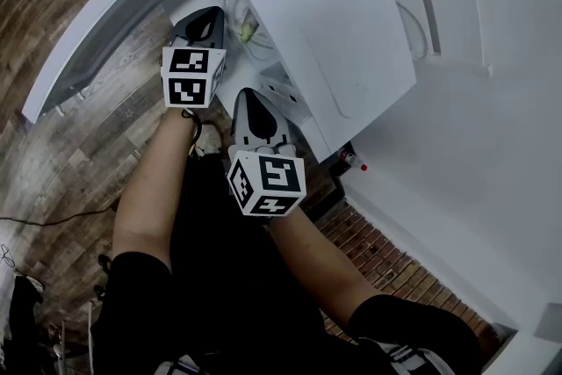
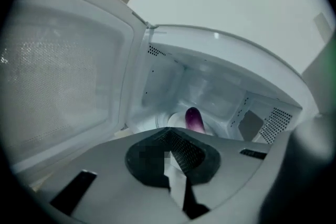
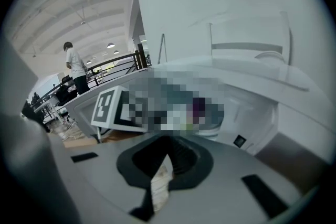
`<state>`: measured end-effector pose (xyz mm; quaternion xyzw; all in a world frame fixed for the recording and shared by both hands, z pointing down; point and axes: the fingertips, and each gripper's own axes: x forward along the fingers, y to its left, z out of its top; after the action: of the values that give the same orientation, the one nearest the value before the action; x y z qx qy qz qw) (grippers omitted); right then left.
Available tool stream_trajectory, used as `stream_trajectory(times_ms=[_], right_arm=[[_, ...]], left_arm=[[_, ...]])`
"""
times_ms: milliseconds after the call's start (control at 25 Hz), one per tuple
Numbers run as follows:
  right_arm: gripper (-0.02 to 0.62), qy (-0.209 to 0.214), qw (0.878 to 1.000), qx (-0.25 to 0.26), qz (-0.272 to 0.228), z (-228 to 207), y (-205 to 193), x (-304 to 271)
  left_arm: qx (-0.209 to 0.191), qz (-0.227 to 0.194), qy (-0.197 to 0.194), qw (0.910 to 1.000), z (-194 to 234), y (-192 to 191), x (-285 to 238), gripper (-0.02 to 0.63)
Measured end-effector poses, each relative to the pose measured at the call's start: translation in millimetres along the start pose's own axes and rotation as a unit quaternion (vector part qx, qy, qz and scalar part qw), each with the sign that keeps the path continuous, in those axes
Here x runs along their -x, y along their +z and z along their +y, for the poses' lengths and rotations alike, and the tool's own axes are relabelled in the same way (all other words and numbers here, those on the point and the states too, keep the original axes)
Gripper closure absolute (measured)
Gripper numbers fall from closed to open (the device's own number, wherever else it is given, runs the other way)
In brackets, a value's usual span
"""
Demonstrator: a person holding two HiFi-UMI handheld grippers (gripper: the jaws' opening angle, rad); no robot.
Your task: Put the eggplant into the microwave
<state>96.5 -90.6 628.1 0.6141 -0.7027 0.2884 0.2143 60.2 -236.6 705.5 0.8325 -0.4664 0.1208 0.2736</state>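
Closest are the person's two forearms [image 1: 145, 189], each holding a grey plastic two-jaw gripper with a black-and-white marker cube. The left gripper [image 2: 168, 132] has its jaws pressed together with nothing between them. It points into the open white microwave oven [image 2: 173, 73], whose door [image 2: 63, 76] stands to the left. Inside, on the round white plate [image 2: 164, 120], lies the small purple eggplant [image 2: 194, 119], apart from the jaws. The right gripper [image 3: 167, 140] is also closed and empty, just beside the left one, before the microwave oven.
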Motion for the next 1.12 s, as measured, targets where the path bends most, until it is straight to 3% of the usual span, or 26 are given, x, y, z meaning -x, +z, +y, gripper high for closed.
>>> stream_trajectory(times_ms=[280, 480, 840, 1120], right_arm=[[0.584, 0.003, 1.0, 0.004, -0.026, 3, 15, 9], [0.584, 0.015, 0.999, -0.005, -0.04, 9, 30, 23], [0.584, 0.024, 0.997, -0.005, -0.079, 20, 83, 73], [0.584, 0.037, 0.991, 0.004, -0.125, 30, 174, 132]], left_arm=[[-0.05, 0.015, -0.01, 0.9986, -12, 1, 68, 0.607], [-0.04, 0.018, 0.007, 0.999, -23, 17, 132, 0.607], [-0.022, -0.004, 0.02, 0.9996, -66, 90, 201, 0.607], [-0.029, -0.021, 0.013, 0.9993, -112, 185, 242, 0.607]])
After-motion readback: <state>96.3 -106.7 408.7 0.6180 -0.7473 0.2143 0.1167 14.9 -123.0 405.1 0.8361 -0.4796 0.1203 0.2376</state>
